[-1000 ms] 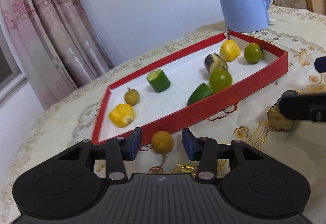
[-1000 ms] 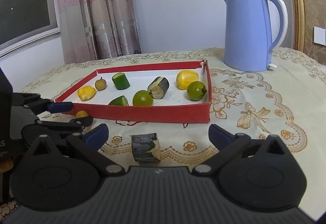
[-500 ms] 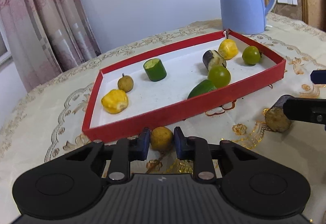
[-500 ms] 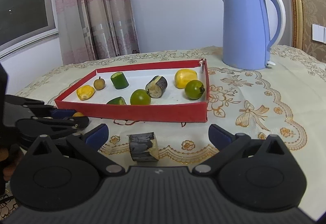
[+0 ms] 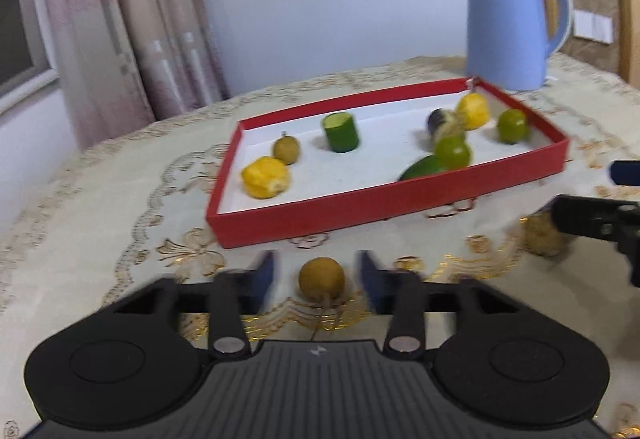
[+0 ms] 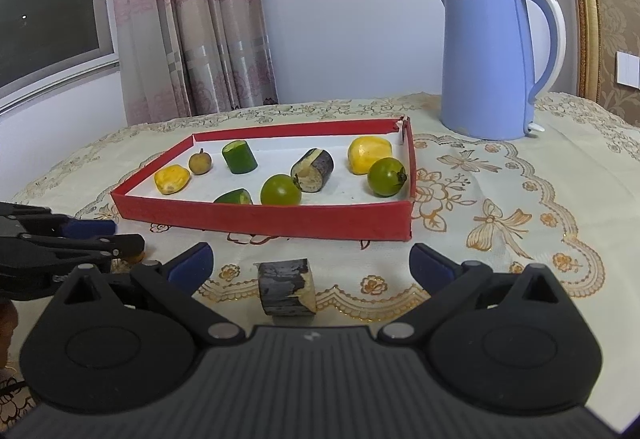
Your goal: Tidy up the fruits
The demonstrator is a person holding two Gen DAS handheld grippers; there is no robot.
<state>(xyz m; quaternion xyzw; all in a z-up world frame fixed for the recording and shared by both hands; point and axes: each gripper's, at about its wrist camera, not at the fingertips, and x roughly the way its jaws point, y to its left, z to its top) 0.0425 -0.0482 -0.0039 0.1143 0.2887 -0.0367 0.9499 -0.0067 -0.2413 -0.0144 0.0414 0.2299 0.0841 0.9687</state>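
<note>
Left gripper (image 5: 318, 271) spread a little wider than the round brown fruit (image 5: 321, 277) low in centre frame, gripping nothing, right gripper (image 6: 310, 265) gaping wide around the dark cut chunk (image 6: 286, 286), both apparently lined up for lifting into the red tray (image 6: 280, 225) behind.

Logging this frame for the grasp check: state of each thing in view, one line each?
left gripper: open, fingers either side of the brown fruit, not touching
right gripper: open wide around the eggplant piece
brown fruit: on the tablecloth, outside the tray
eggplant piece: on the tablecloth, outside the tray
red tray: holds eight produce pieces
blue kettle: upright, lid shut
</note>
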